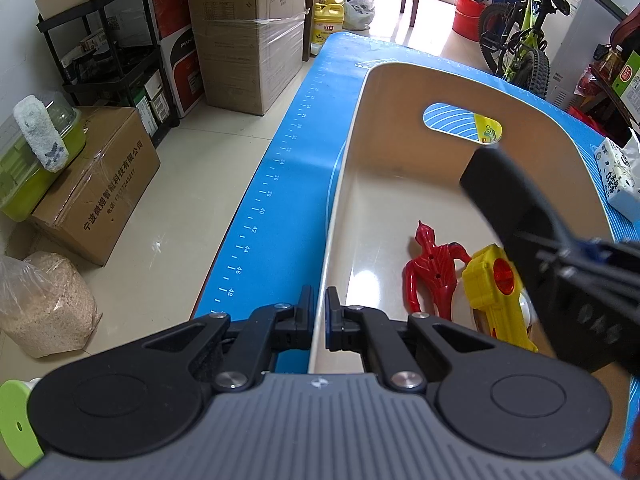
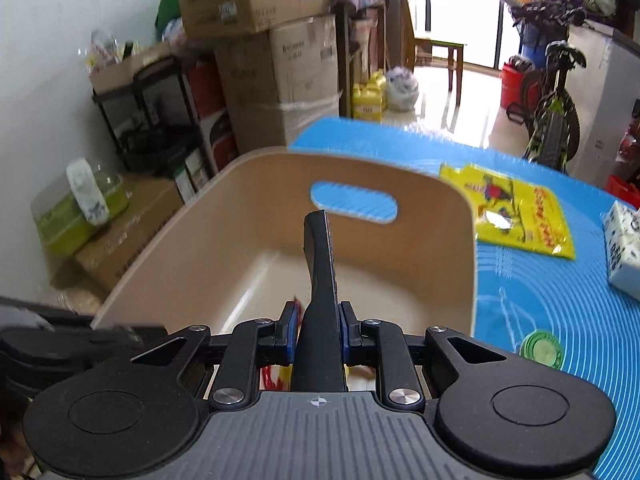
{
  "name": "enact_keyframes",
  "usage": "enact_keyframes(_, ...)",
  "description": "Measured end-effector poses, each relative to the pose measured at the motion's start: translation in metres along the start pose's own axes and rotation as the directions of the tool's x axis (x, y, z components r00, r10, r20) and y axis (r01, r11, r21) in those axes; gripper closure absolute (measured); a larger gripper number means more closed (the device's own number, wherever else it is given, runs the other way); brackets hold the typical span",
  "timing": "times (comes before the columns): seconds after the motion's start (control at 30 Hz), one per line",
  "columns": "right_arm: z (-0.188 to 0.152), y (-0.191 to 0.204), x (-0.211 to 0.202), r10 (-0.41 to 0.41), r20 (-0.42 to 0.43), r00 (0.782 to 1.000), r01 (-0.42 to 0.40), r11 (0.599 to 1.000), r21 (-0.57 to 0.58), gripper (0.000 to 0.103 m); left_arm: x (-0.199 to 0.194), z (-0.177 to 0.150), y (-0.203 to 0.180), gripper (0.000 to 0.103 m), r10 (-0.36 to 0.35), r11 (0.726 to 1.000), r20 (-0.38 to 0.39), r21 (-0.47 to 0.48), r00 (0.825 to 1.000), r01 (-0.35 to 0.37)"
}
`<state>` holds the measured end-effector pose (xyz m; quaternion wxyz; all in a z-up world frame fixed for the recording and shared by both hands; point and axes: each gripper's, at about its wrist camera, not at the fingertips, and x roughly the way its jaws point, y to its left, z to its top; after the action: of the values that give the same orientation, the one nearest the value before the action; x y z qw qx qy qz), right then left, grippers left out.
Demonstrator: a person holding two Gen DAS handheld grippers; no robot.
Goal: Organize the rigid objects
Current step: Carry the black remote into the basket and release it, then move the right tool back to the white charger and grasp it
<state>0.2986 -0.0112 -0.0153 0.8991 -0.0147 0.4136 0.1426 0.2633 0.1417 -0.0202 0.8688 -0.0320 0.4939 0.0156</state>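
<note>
On the blue mat [image 2: 540,300] that is covering the table, a beige bin [image 2: 420,184] with a handle slot in its far wall is taking up the mat's left edge and most of both views. The left gripper [image 1: 319,312] is pinching the bin's near-left rim, its jaws pressed together on the thin wall, apparently steadying it. The right gripper [image 2: 319,332] is clamping a long black remote-like object [image 2: 320,256] between its blue pads, the object pointing forward over the bin's open mouth; in the left wrist view the same black piece is hanging above the bin's right side. Inside the bin, near its close end, a yellow toy gun [image 1: 496,288] is lying against a red figure [image 1: 430,268], so some sorting is already done. Outside it, on the mat toward the far right corner, a yellow packet [image 2: 520,212] is lying flat, a white patterned tissue pack [image 2: 624,244] is sitting at the right edge, and a small green lid-like disc [image 2: 542,350] is resting nearer the front. The step in hand appears to be placing the black object into the bin. The next move probably calls for lowering it toward the bare floor of the bin, clear of the toys, then spreading the right jaws while the left is keeping the bin from sliding.
</note>
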Motion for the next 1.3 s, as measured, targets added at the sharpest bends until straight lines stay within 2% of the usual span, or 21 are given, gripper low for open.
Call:
enact_keyframes(0.17,-0.003,0.002,0.007,-0.023,-0.038,0.999,0.021,0.999,-0.028,0.073,0.000,0.000,0.000,0.097,0.001,1.000,0.000,0.001,1.000,-0.001)
enact_keyframes(0.3,-0.006,-0.003,0.005,0.027,-0.042,0.999,-0.026,1.000,0.004,0.070,0.000,0.000,0.000,0.097,0.000,1.000,0.000,0.000,1.000,0.000)
enact_keyframes(0.33,-0.006,-0.005,0.003,0.042,-0.032,0.999,-0.041,0.999,0.016,0.068,0.000,0.000,0.000,0.097,0.000,1.000,0.000,0.000,1.000,0.000)
enact_keyframes(0.37,-0.007,-0.007,0.001,0.045,-0.025,0.999,-0.045,0.999,0.022,0.059,0.000,0.000,0.000,0.097,0.001,1.000,0.000,0.000,1.000,-0.001)
enact_keyframes(0.47,-0.007,-0.011,-0.007,0.043,-0.003,0.999,-0.043,0.999,0.017,0.055,0.000,0.000,0.000,0.097,0.000,1.000,0.000,0.000,1.000,0.000)
enact_keyframes(0.57,-0.006,-0.013,-0.017,0.039,0.029,0.999,-0.039,0.999,0.014,0.043,0.000,0.000,0.000,0.097,0.001,1.000,0.000,0.000,1.000,-0.001)
enact_keyframes(0.8,-0.002,-0.034,-0.050,0.029,0.110,0.994,-0.036,0.998,0.059,0.037,0.000,0.000,0.000,0.097,0.000,1.000,0.000,0.000,1.000,0.000)
enact_keyframes(1.07,-0.009,-0.086,-0.094,-0.062,0.182,0.981,0.036,0.989,0.143,0.031,0.000,0.000,-0.001,0.097,-0.002,1.000,0.000,-0.001,1.000,0.002)
enact_keyframes(1.3,-0.031,-0.130,-0.101,-0.154,0.134,0.979,0.125,0.971,0.203,0.031,0.000,0.000,-0.002,0.097,0.000,1.000,0.000,0.001,1.000,0.000)
